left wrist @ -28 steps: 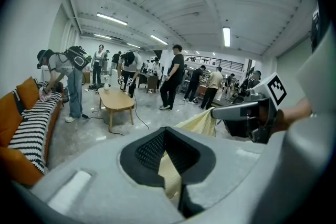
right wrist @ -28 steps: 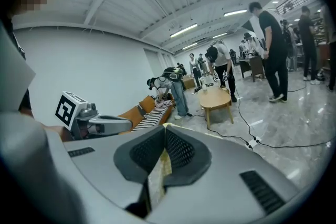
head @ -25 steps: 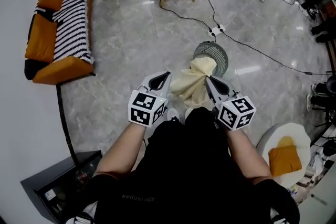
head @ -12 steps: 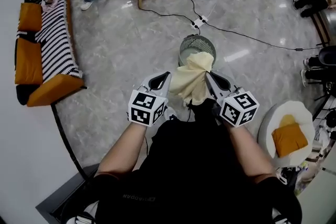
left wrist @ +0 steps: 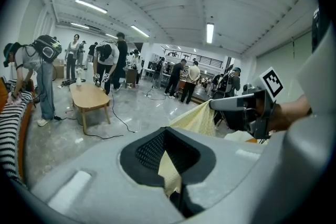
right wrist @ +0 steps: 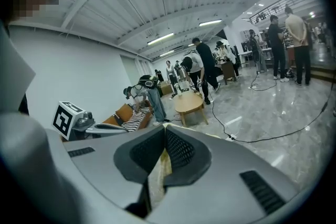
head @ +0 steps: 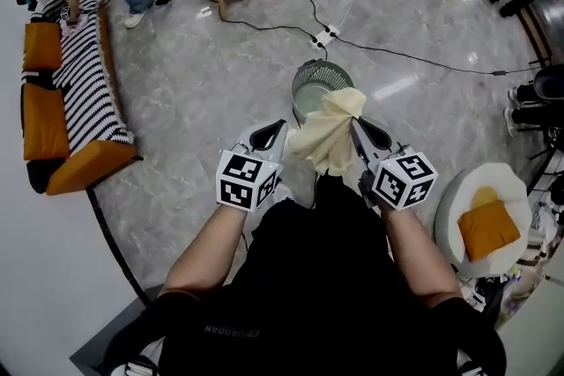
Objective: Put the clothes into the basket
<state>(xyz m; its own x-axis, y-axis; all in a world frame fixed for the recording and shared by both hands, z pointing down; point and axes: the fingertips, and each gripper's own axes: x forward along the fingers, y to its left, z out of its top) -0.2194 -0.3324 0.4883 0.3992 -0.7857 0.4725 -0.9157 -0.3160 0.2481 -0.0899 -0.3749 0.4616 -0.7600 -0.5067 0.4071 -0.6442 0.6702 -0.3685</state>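
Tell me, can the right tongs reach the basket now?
Probably yes. The right tongs, shut on the yellow cloth, hang close to the basket, whose open top faces up with nothing but that cloth between them. The left tongs grip the cloth too.

Your right gripper point(right wrist: 164, 134) is pinching a pale yellow cloth point(right wrist: 157, 173), with both jaws pressing together on the fabric. To the left, your left gripper point(right wrist: 113, 130) is showing with its marker cube. Farther off, a person point(right wrist: 147, 94) is bending over a striped sofa point(right wrist: 131, 119) with orange cushions, and a low wooden table point(right wrist: 189, 102) is standing just right of it. A black cable point(right wrist: 273, 134) is lying across the glossy floor on the right, and people are standing in the far right.
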